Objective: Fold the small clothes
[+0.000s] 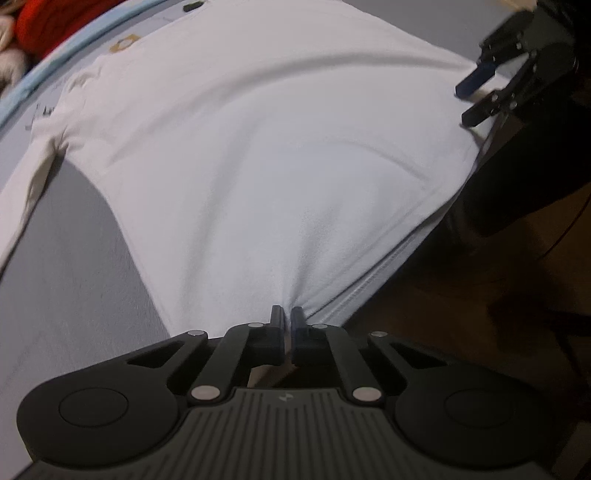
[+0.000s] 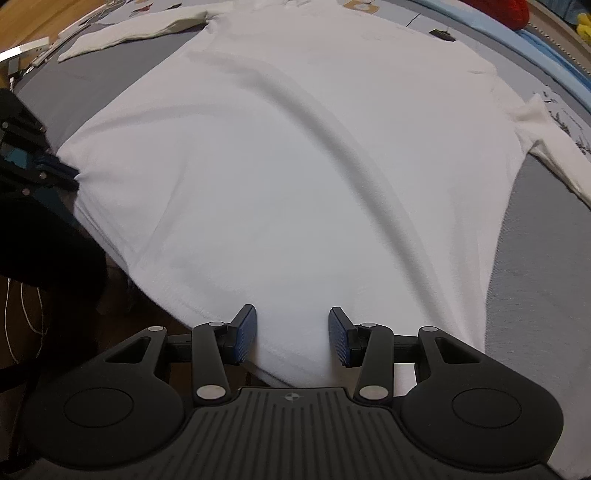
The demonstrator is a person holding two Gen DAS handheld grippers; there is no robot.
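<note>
A white long-sleeved shirt [image 1: 236, 147] lies spread on a grey surface [image 1: 66, 266], hem toward me, and also fills the right wrist view [image 2: 295, 166]. My left gripper [image 1: 287, 316] is shut on the shirt's hem at its near left corner, and the cloth puckers there. It shows at the left edge of the right wrist view [image 2: 70, 177]. My right gripper [image 2: 292, 330] is open, its blue pads on either side of the hem at the near right corner. It shows open in the left wrist view [image 1: 467, 103].
The grey surface [image 2: 535, 295] ends just behind the hem, with dark wooden floor [image 1: 461, 295] below. Sleeves spread to the far left [image 2: 129, 31] and right [image 2: 554, 155]. A red item [image 1: 55, 22] and a light blue edge [image 2: 546, 48] lie beyond the collar.
</note>
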